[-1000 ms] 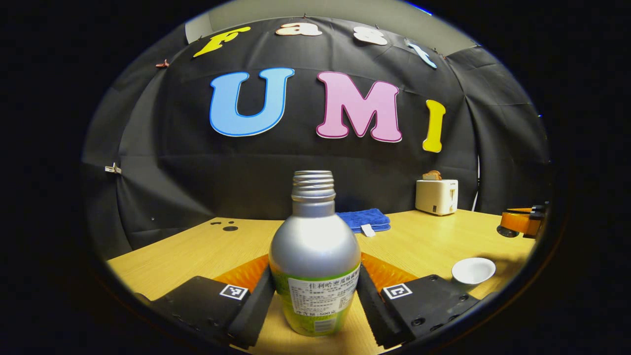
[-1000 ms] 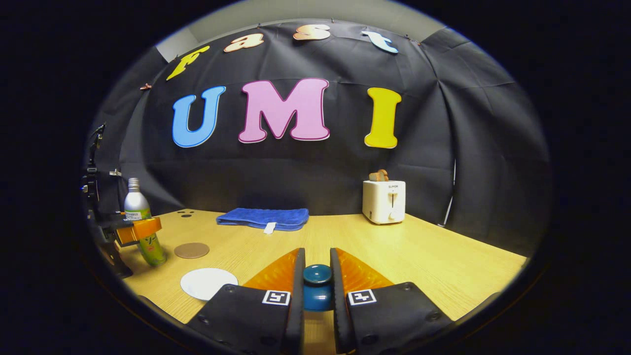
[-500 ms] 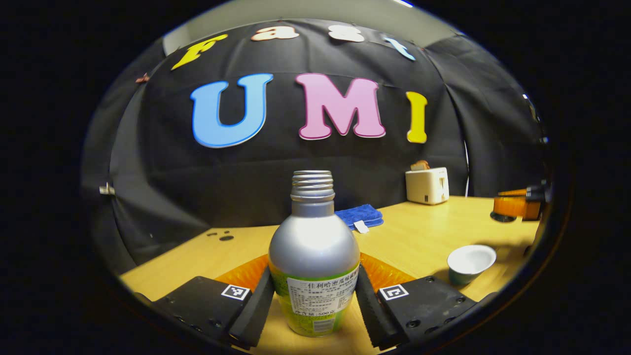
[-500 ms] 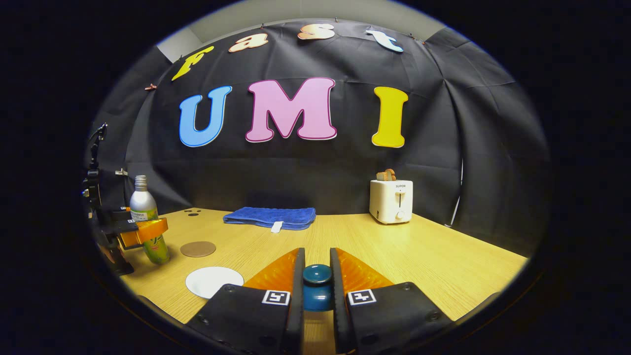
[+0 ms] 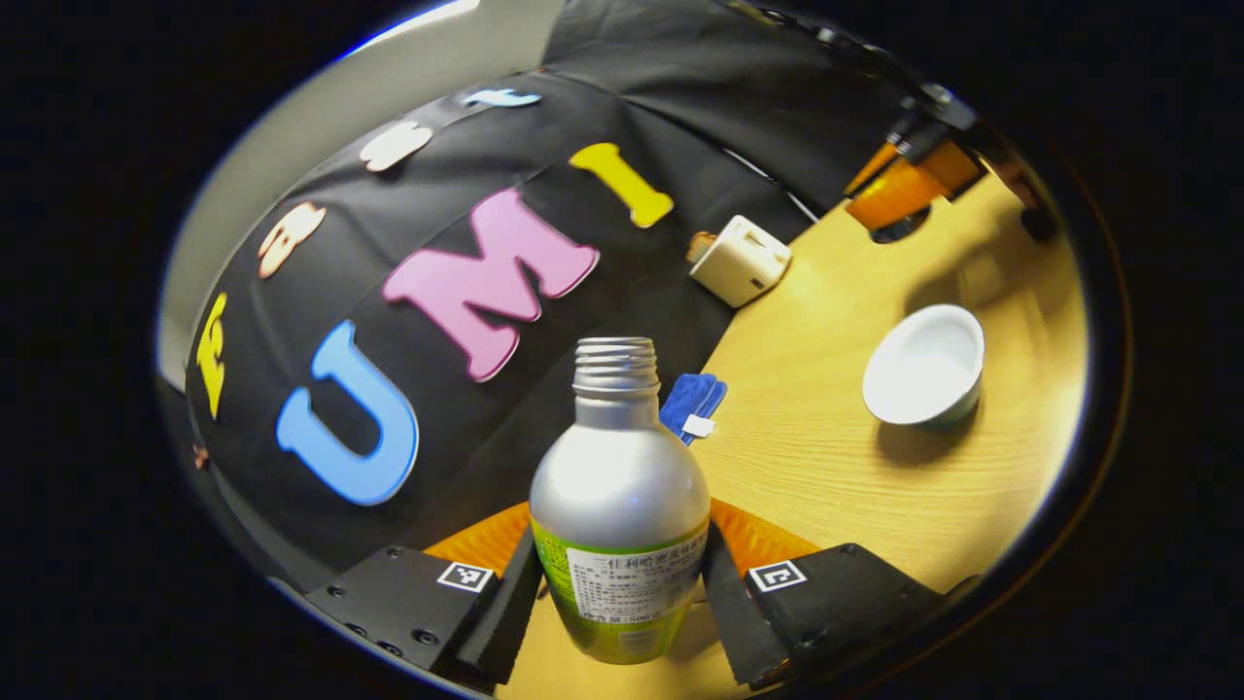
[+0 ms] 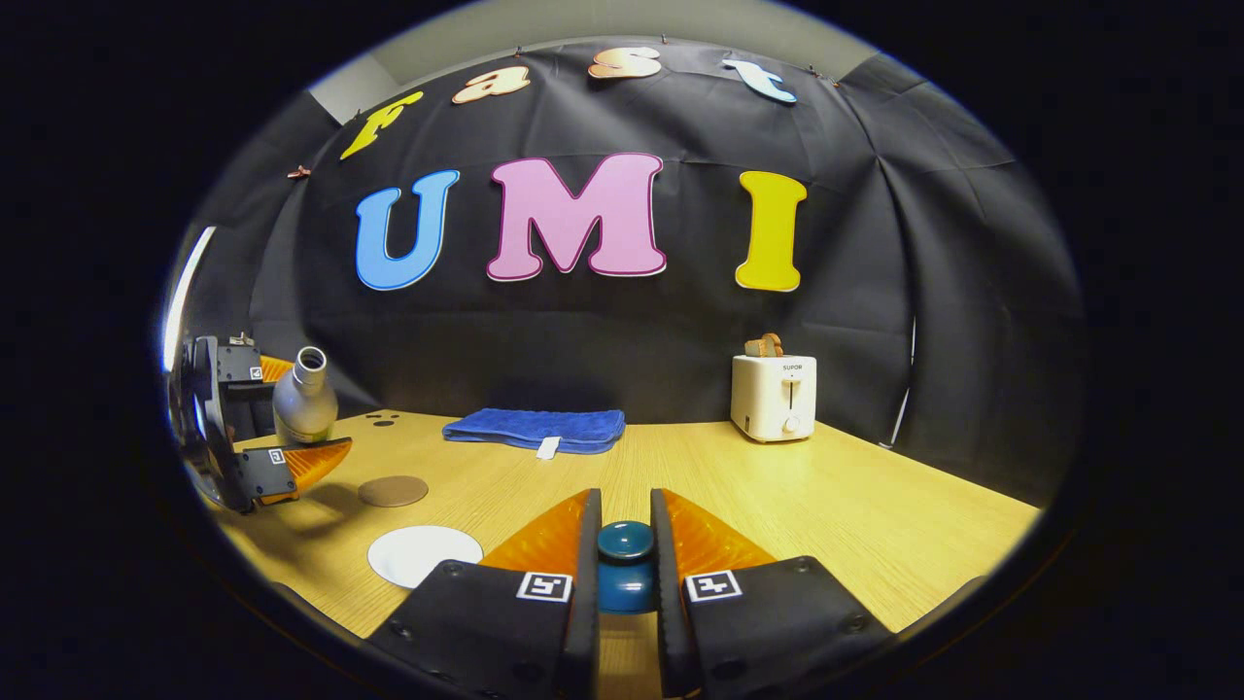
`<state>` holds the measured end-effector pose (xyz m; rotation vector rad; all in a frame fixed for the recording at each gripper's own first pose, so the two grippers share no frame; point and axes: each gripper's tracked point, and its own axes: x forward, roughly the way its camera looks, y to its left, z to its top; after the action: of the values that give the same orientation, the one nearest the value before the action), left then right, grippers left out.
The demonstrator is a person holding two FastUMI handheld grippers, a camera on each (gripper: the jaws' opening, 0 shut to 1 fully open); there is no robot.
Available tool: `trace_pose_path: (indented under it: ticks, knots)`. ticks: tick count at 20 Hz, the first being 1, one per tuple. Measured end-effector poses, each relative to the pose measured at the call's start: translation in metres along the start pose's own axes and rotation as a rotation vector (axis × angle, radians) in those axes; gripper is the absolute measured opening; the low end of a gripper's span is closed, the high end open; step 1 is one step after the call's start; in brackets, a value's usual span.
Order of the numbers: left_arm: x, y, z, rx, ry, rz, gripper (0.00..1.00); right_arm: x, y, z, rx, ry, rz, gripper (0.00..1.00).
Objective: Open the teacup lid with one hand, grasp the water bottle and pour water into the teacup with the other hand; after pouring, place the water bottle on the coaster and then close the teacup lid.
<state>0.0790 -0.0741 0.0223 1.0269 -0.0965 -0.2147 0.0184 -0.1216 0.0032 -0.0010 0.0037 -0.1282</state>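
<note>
In the left gripper view, the left gripper (image 5: 622,593) clamps the silver uncapped metal water bottle with a green label (image 5: 620,506) at lower centre, tilted toward the white-lined open teacup (image 5: 923,367) at right on the wooden table (image 5: 807,447). In the right gripper view, the right gripper (image 6: 624,574) at bottom centre pinches a dark blue knob (image 6: 624,559), probably the teacup lid's, with the round brown coaster (image 6: 393,491) at lower left

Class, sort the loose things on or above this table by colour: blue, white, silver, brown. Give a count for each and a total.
Blue: 2, the towel and the lid
White: 2, the teacup and the toaster
Silver: 1, the bottle
Brown: 1, the coaster
Total: 6
</note>
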Motion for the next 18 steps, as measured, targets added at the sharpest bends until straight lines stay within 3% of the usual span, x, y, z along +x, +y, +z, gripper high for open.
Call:
trace_pose_path:
  ticks: [10, 18]
  knots:
    - [0.015, -0.031, 0.006, 0.516, -0.019, -0.166, 0.81, -0.002, -0.013, 0.0, 0.0, -0.001, -0.009, 0.28]
    - [0.021, -0.045, 0.015, 0.723, -0.039, -0.233, 0.8, -0.003, -0.011, 0.0, 0.002, -0.001, 0.002, 0.28]
